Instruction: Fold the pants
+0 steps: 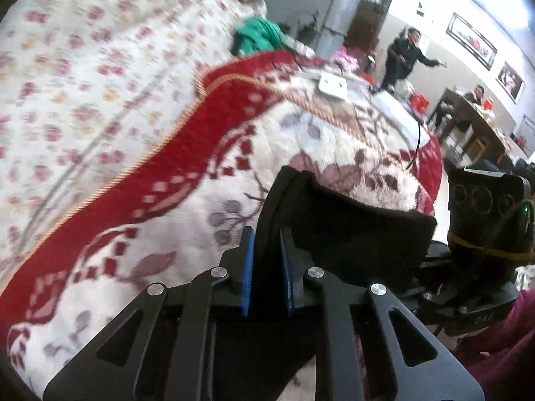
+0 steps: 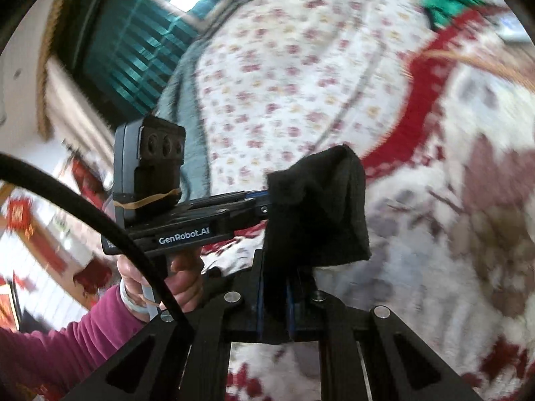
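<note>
Above the bed, both grippers clamped on the black pants point(image 1: 351, 230), fabric lifted clear of the red-and-cream blanket point(image 1: 207, 153).

Left gripper point(image 1: 267, 260): blue pads point(image 1: 248, 267) pinched nearly together on a thick fold of black cloth, only the fabric's thickness between them. Cloth rising forward from the jaws and stretching right toward the other tool.

Right gripper point(image 2: 276, 297): pads likewise closed down on a bunched strip of the same garment point(image 2: 321, 207), a flap standing up and draping forward past the fingertips.

In the right wrist view, left gripper point(image 2: 264, 202) seen side-on to the left, tips buried in the edge of the same black cloth; held by a hand point(image 2: 180, 277) in a magenta sleeve point(image 2: 67, 341). Black cable point(image 2: 100, 220) arcing across the foreground.

In the left wrist view, right tool's camera block point(image 1: 488, 207) just right of the cloth, green LED lit.

Under and beyond: floral sheet point(image 1: 100, 67) next to the blanket, green garment point(image 1: 257, 36) at the far edge, white flat box point(image 1: 331, 85) on the blanket. Background: standing person point(image 1: 404, 56), seated person point(image 1: 476, 93) at a table, framed pictures point(image 1: 471, 38) on the wall. Motion blur in both views, heavier on the right.
</note>
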`<state>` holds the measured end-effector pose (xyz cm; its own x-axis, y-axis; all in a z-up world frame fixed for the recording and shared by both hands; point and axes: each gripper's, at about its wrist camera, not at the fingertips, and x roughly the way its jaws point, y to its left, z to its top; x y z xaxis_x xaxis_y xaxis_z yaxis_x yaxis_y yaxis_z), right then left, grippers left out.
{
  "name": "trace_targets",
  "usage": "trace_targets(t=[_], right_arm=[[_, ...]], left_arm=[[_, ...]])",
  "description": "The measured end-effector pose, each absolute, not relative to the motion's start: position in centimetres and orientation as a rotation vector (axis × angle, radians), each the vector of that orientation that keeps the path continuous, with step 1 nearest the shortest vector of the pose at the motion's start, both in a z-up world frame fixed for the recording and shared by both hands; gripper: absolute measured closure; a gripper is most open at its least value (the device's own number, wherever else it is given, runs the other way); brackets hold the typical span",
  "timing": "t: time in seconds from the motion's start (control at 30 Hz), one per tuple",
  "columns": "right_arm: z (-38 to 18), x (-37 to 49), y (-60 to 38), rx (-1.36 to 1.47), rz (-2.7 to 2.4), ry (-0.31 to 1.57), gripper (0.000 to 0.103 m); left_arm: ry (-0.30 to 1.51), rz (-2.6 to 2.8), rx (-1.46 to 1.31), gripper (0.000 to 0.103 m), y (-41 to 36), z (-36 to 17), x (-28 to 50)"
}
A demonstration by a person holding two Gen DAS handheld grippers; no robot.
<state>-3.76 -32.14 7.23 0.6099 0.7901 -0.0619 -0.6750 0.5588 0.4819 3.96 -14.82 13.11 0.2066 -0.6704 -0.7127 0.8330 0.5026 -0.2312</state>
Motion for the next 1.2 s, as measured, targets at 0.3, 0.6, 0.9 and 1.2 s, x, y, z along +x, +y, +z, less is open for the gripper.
trace_targets(t=[0.3,0.6,0.9,1.2], right_arm=[[8.5,-5.0,-21.5,0.229,1.014,0.327,0.094],[2.5,-0.9,-11.1,0.106,1.057,0.547,0.091],[6.1,-4.7,-14.3,0.108,1.202,0.516,0.061],[6.7,-1.5,-18.0,0.22,0.956,0.522,0.061]], left_arm=[[0.865,-0.803,-0.013,0.09,-1.6,12.7,4.4],[0.926,-0.505,-0.207,0.09,9.7,7.7,2.7],[0.885,-0.423,-0.321,0.089,13.2,8.6,0.1],[0.887,-0.498,-0.23,0.089,8.0,9.5,-3.1]])
